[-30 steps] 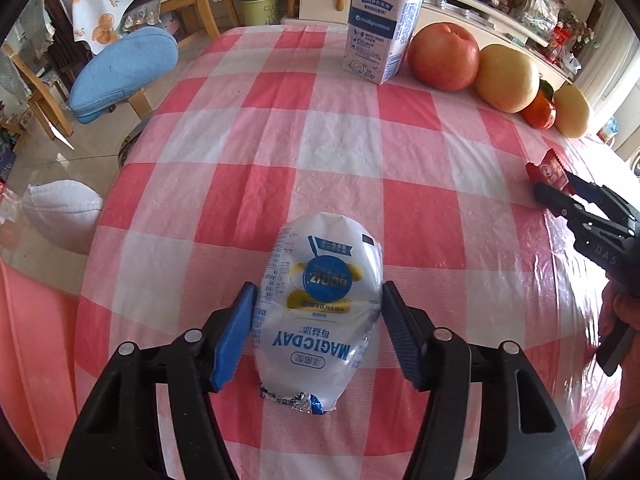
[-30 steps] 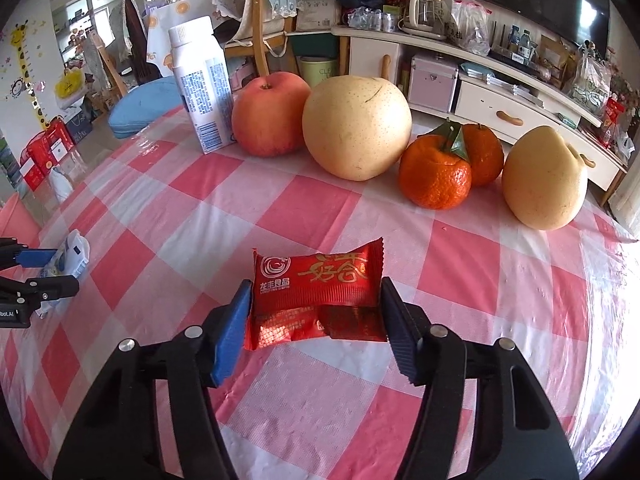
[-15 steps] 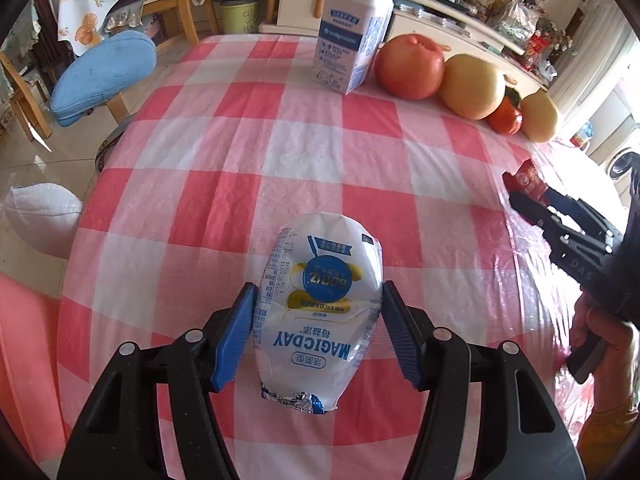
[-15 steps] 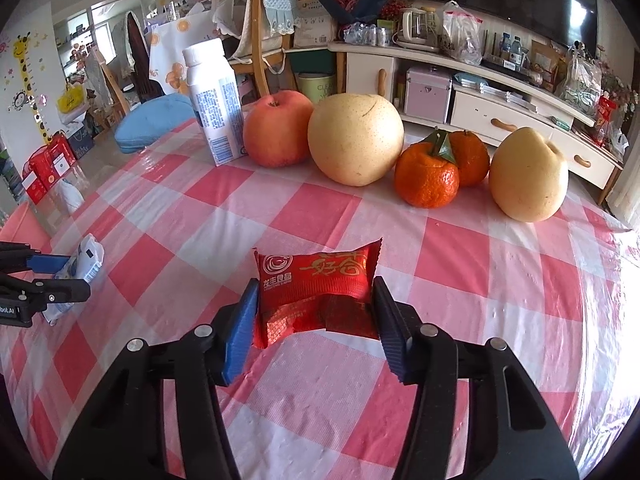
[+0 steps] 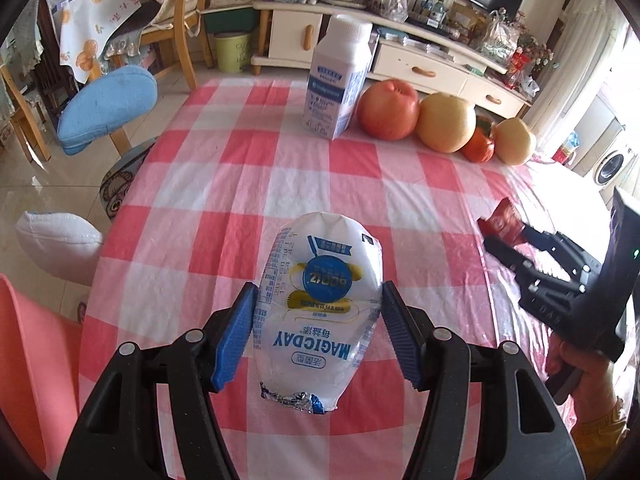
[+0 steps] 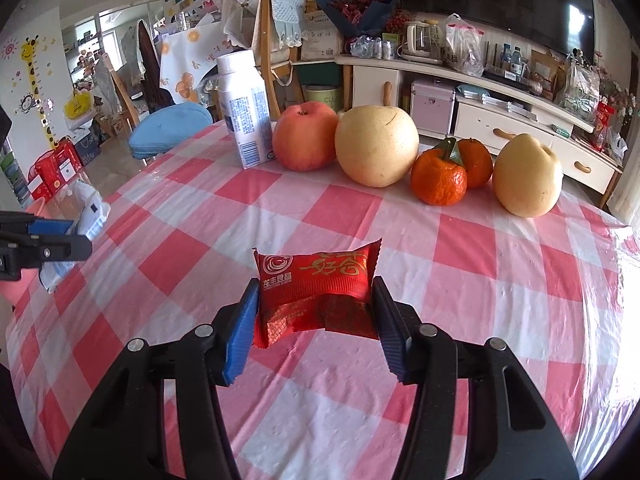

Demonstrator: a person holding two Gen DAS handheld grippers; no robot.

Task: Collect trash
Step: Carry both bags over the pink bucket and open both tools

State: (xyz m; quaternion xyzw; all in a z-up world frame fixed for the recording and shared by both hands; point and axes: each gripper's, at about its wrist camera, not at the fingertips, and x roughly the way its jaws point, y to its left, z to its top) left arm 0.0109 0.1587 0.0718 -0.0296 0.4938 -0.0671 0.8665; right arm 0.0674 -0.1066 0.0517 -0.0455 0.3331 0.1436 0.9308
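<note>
A white plastic pouch point(image 5: 320, 300) with a blue round label hangs above the checked tablecloth point(image 5: 224, 200), and my left gripper point(image 5: 320, 292) is shut on its sides. In the right wrist view a red snack wrapper point(image 6: 316, 280) is pinched between the blue pads of my right gripper point(image 6: 316, 284), clear of the cloth. The left wrist view shows the right gripper point(image 5: 504, 236) at the right edge with the red wrapper point(image 5: 502, 220) at its tip. At the left edge of the right wrist view are the left gripper point(image 6: 60, 236) and its pouch point(image 6: 90, 216).
A white milk bottle point(image 6: 244, 112), an apple point(image 6: 306, 136), two pears point(image 6: 376, 146) and two oranges point(image 6: 438, 178) line the table's far side. A blue-cushioned chair point(image 5: 106, 108) and a white bag point(image 5: 56, 244) on the floor are left of the table. A hand point(image 5: 580, 364) holds the right gripper.
The left gripper has risen with the pouch, so the table looks farther off. The right jaws drew in tighter on the red wrapper, and that gripper shifted across the table.
</note>
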